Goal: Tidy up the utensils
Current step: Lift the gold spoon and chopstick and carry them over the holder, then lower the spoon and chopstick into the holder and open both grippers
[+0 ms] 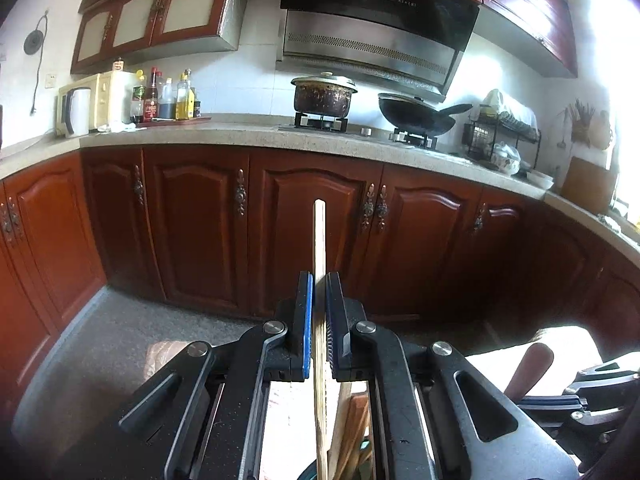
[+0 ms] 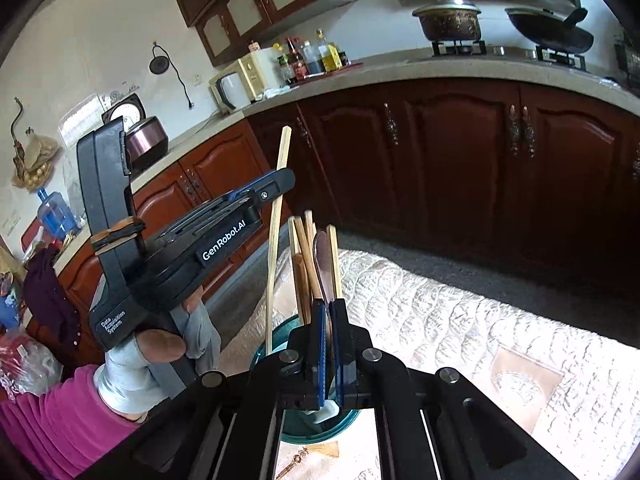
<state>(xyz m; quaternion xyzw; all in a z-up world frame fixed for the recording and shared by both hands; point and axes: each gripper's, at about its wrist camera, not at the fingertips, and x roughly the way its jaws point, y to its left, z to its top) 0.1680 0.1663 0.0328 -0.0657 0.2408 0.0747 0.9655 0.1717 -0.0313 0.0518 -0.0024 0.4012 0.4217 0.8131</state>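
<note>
Two tools grip utensils: left tool (image 1: 319,280) pinches a chopstick (image 1: 319,240), right tool (image 2: 329,312) a spoon (image 2: 321,252); next, lower both into the teal cup (image 2: 264,350) at frame bottom.

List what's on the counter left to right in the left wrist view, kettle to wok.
kettle → microwave → bottles → pot → wok
</note>
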